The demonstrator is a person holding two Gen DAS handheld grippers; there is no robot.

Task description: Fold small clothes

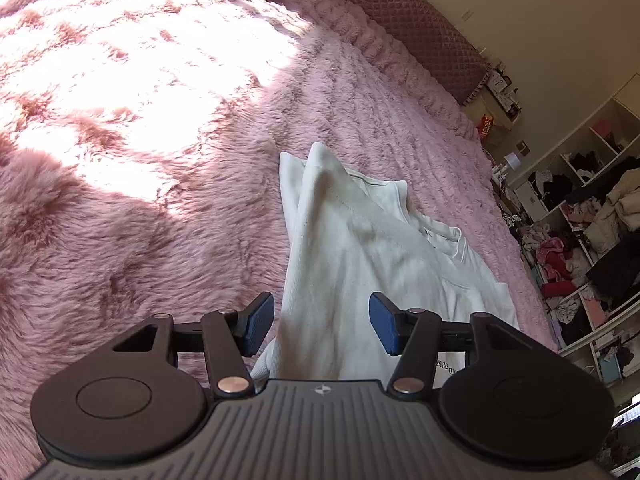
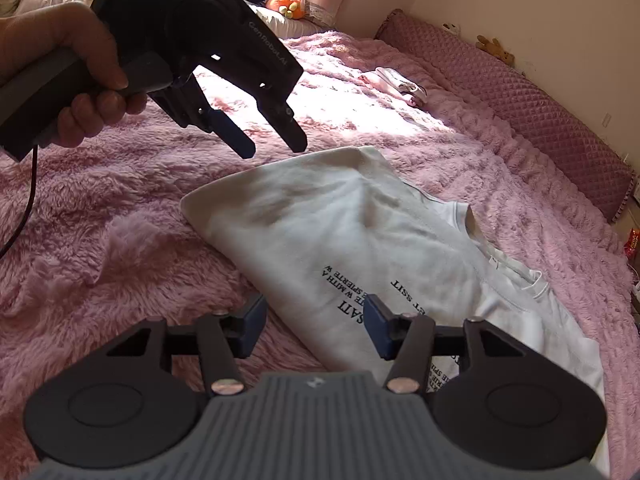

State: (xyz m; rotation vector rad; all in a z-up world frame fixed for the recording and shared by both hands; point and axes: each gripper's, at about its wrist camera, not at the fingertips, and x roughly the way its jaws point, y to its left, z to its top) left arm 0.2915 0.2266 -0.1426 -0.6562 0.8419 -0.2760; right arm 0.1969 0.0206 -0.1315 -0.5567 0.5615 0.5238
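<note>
Both my grippers released over the shirt

The white shirt point(image 2: 360, 240) lies mid-frame; left gripper point(image 2: 274, 148) upper left above it, right gripper point(image 2: 316, 326) lower centre.

each camera sits behind its own open jaws, angled down at the pink blanket point(image 1: 140, 200) from close range. the right view also catches the left gripper point(image 2: 274, 148) from the side. both views share the white shirt point(image 1: 360, 248) point(image 2: 360, 232).

Sunlight falls across a fluffy pink blanket point(image 1: 140, 128), beside a quilted bolster point(image 2: 532, 120), cream wall point(image 2: 540, 12) and cluttered shelves point(image 1: 592, 208).
</note>
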